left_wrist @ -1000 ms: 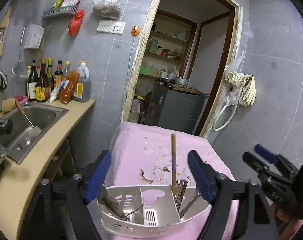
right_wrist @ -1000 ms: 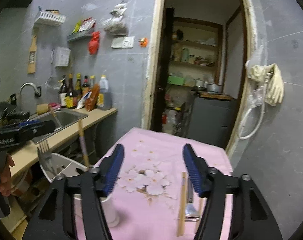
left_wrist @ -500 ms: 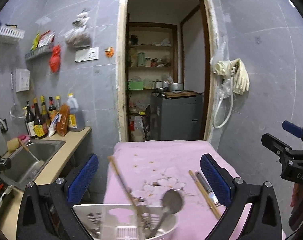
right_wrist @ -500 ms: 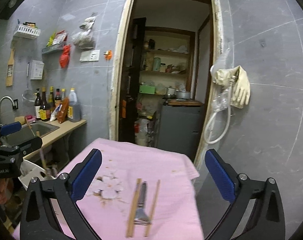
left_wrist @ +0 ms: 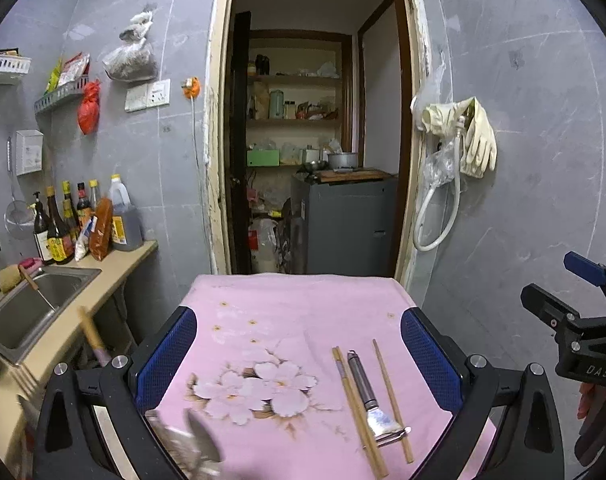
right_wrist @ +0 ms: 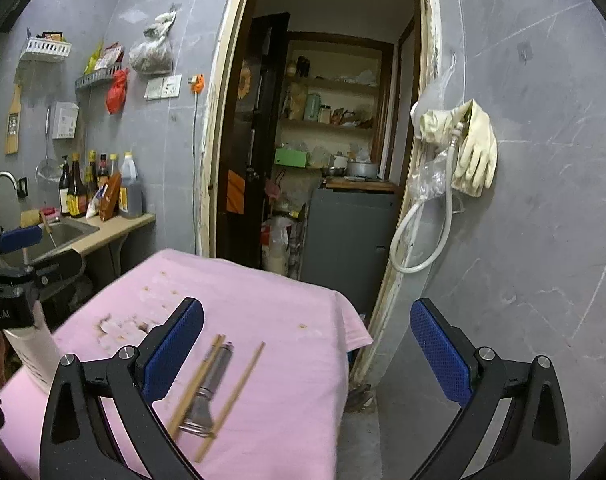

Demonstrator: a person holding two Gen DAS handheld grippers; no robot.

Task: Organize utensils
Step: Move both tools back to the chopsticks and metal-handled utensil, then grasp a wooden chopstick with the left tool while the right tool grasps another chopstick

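A metal peeler (left_wrist: 367, 391) lies between two wooden chopsticks (left_wrist: 359, 408) on the pink flowered cloth (left_wrist: 287, 312), right of the middle. They also show in the right wrist view, the peeler (right_wrist: 211, 392) with the chopsticks (right_wrist: 235, 396) beside it. My left gripper (left_wrist: 299, 364) is wide open and empty above the cloth. My right gripper (right_wrist: 307, 348) is wide open and empty, over the cloth's right edge. The white utensil holder (right_wrist: 31, 356) stands at the cloth's left side. Blurred utensils (left_wrist: 195, 448) and a wooden handle (left_wrist: 93, 334) stick up at the lower left.
A counter with a steel sink (left_wrist: 27, 312) and several bottles (left_wrist: 79, 220) runs along the left. An open doorway (left_wrist: 315, 152) with a grey cabinet is behind the table. Rubber gloves and a hose (left_wrist: 459, 148) hang on the right wall.
Both views have swung right and risen. The utensil holder has dropped to the left view's lower left corner. The peeler and chopsticks now lie within the left view. Both grippers stay open.
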